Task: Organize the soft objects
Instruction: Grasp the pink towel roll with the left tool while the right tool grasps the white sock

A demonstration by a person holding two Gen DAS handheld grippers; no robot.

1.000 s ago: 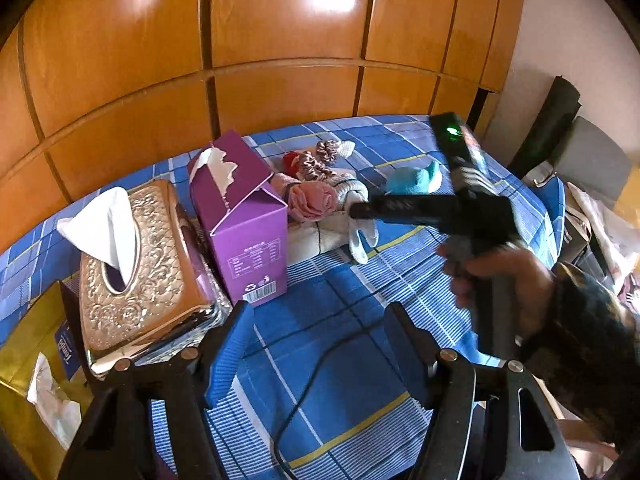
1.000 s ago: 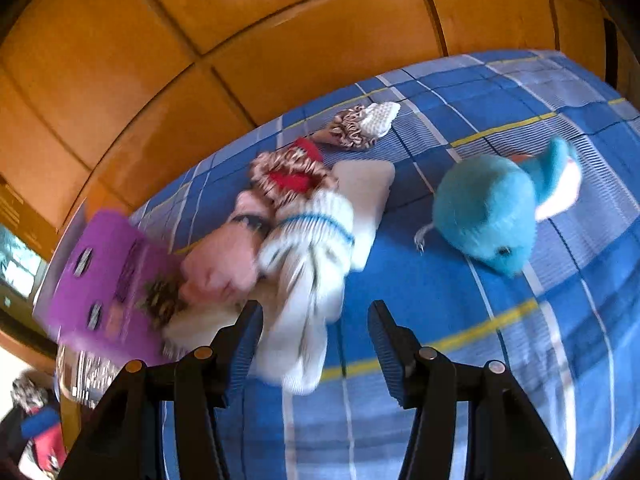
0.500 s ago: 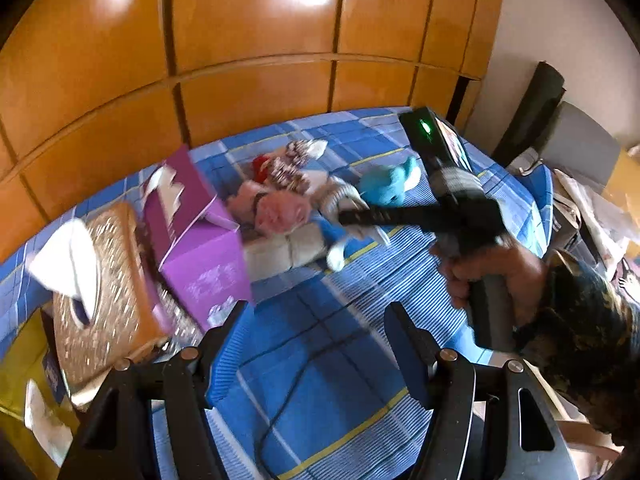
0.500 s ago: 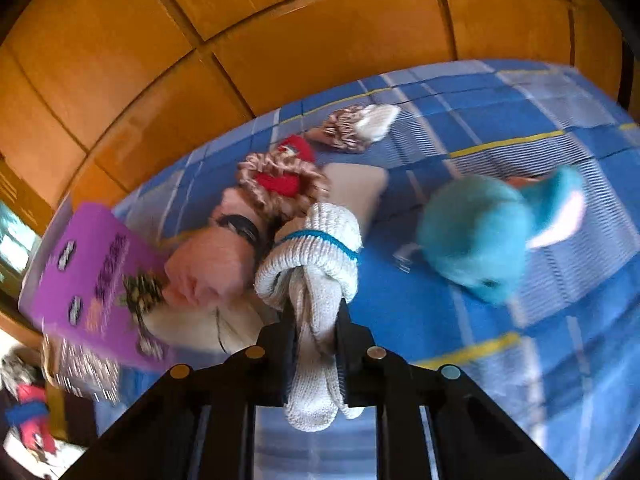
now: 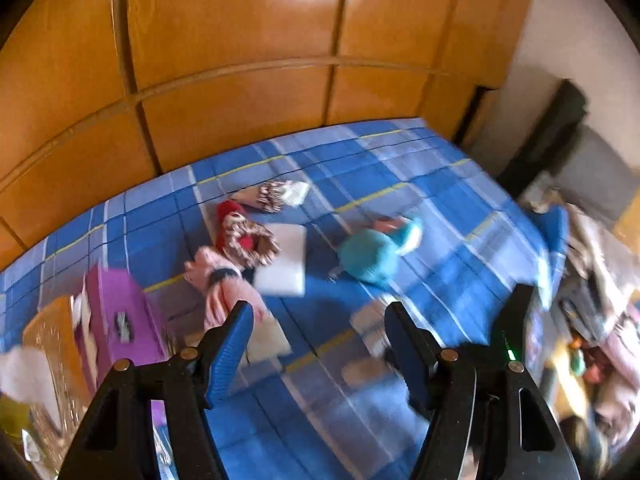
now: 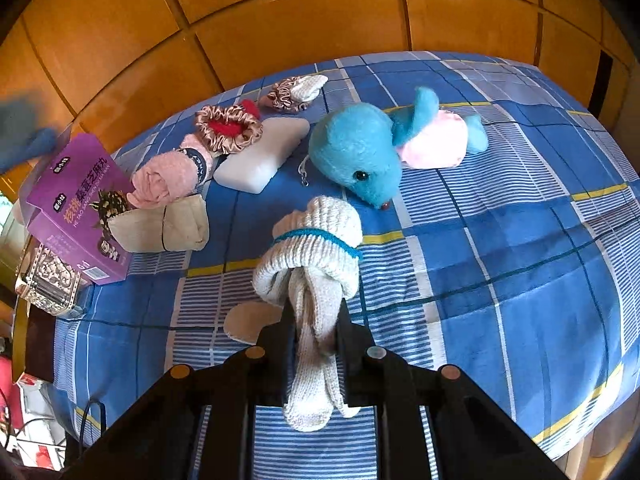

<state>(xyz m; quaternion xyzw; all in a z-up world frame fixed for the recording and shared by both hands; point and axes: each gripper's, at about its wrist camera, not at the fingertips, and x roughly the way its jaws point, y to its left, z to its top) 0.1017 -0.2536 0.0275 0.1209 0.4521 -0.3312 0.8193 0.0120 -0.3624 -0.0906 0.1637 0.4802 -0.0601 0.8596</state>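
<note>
Across the desk (image 6: 520,208), which wears a blue checked cloth and stands against wood panels (image 6: 280,20), soft things lie in a loose cluster. Largest is the blue plush toy (image 6: 356,148), lying on its side near the middle with its nose toward the camera. At the left edge a purple box (image 6: 76,208) stands tilted beside an ornate metal tissue box (image 6: 48,280). Just beside the purple box lies a folded beige cloth (image 6: 168,228), and a rolled pink cloth (image 6: 168,176) rests against it. A white block (image 6: 264,152) lies between the pink roll and the toy, with a red and tan scrunchie (image 6: 228,126) touching its far corner; a smaller scrunchie (image 6: 284,94) lies farther back. The right tongs (image 6: 316,328) are closed on a white knit sock bundle (image 6: 312,248), pinching its dangling ends while the rolled part with a blue band hangs above the cloth, in front of the toy. The left tongs (image 5: 320,332) stand open with nothing between them, over the cloth near the pink roll; that view is blurred.
</note>
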